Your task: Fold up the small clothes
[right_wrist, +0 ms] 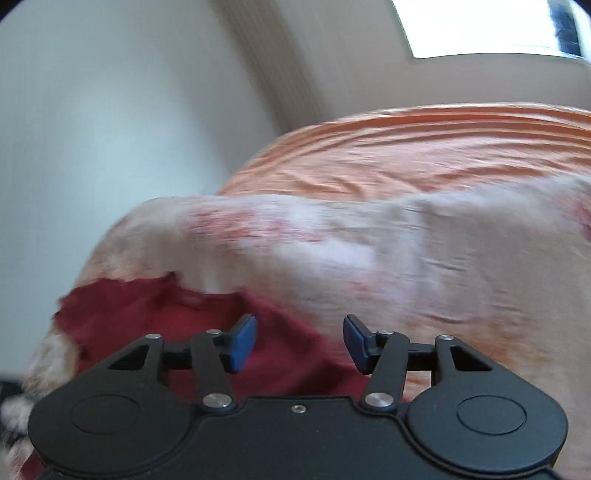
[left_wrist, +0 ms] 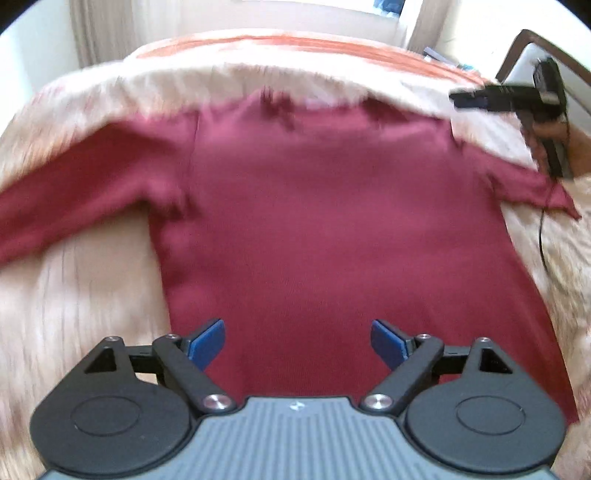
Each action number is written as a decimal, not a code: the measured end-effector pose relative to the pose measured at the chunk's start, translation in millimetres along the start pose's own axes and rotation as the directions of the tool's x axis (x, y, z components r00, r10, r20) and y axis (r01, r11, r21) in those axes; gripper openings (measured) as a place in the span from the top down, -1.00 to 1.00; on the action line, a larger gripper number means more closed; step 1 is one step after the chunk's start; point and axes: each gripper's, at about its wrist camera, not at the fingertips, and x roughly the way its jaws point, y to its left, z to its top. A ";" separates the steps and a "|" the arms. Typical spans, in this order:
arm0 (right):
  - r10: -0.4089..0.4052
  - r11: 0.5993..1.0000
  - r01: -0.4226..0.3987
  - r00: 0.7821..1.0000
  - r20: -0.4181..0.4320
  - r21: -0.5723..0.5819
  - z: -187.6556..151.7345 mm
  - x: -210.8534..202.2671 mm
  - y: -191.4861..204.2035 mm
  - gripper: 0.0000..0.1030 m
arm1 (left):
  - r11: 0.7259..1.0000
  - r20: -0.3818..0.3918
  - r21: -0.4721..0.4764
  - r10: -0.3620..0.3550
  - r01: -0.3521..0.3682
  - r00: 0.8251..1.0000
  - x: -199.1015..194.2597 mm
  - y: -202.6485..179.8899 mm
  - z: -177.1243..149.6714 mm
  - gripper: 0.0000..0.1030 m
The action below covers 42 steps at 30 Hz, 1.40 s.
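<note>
A dark red long-sleeved top [left_wrist: 314,221] lies spread flat on a pale blanket [left_wrist: 74,295], collar far from me, sleeves out to both sides. My left gripper [left_wrist: 298,343] is open and empty, hovering over the near hem of the top. My right gripper shows in the left wrist view [left_wrist: 461,99] at the far right, above the right sleeve. In its own view the right gripper [right_wrist: 300,341] is open and empty, over a ragged edge of the red top [right_wrist: 155,314].
The blanket [right_wrist: 406,258] covers a bed with an orange sheet [right_wrist: 406,155] beyond it. Curtains and a bright window [right_wrist: 480,26] stand behind the bed. A dark-framed chair or headboard [left_wrist: 517,48] sits at the far right. A black cable [left_wrist: 541,236] hangs from the right gripper.
</note>
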 end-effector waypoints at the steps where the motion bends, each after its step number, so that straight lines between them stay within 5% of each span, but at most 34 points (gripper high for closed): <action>1: 0.036 0.999 -0.036 0.999 -0.014 -0.031 2.6 4.8 10.3 -0.09 | 1.000 0.035 0.024 0.004 -0.005 0.999 5.1 3.9 16.7 -0.75; 5: 0.090 0.980 -0.104 0.992 -0.088 -0.171 15.8 36.5 46.2 0.02 | 0.997 0.142 0.079 -0.029 0.018 0.989 32.4 19.9 85.6 -0.77; 9: 0.192 0.975 -0.208 0.964 -0.184 -0.073 32.0 84.4 48.7 0.05 | 0.985 0.146 0.059 -0.170 0.163 0.975 73.0 34.2 141.6 -0.78; 12: 0.097 0.989 -0.121 0.963 -0.252 -0.083 31.4 117.4 43.0 0.08 | 0.970 0.098 0.039 -0.243 0.240 0.965 111.9 42.9 172.6 -0.78; 14: 0.017 0.997 -0.033 0.972 -0.234 -0.066 32.3 118.8 30.1 0.34 | 0.990 0.082 0.031 -0.139 0.137 0.987 136.0 52.5 189.1 -0.74; 16: 0.021 1.000 -0.024 0.987 -0.158 -0.016 38.1 102.8 19.9 0.10 | 0.998 0.100 0.008 0.068 -0.069 0.993 144.6 67.2 203.9 -0.58; 17: 0.026 0.999 -0.028 0.991 -0.132 -0.016 40.7 94.1 18.3 0.01 | 0.998 0.130 -0.027 0.059 -0.056 0.990 140.0 78.6 209.4 -0.58; 19: 0.052 0.997 -0.059 0.990 -0.130 -0.046 44.5 82.9 17.0 -0.15 | 0.998 0.175 -0.054 -0.027 0.037 0.984 129.0 98.5 217.2 -0.76; 23: 0.070 0.990 -0.088 0.985 -0.158 -0.109 51.9 85.1 21.0 -0.15 | 0.989 0.090 0.120 -0.101 0.090 0.991 129.7 106.0 221.3 -0.70; 27: 0.106 0.977 -0.141 0.974 -0.202 -0.163 54.3 105.0 37.0 0.07 | 0.945 -0.060 0.266 -0.179 0.189 0.982 140.7 103.8 213.6 -0.03; 29: 0.158 0.963 -0.196 0.966 -0.207 -0.182 58.6 117.4 53.6 0.07 | 0.933 -0.083 0.306 -0.175 0.192 0.981 145.2 102.9 209.5 0.08; 37: 0.242 0.912 -0.317 0.928 -0.283 -0.261 82.0 209.5 138.1 0.09 | 0.942 -0.106 0.256 -0.197 0.219 0.975 146.2 131.8 204.7 0.10; 42: 0.151 0.884 -0.284 0.925 -0.348 -0.371 79.7 246.7 160.0 0.57 | 0.942 -0.104 0.233 -0.224 0.243 0.969 147.1 142.9 199.7 0.11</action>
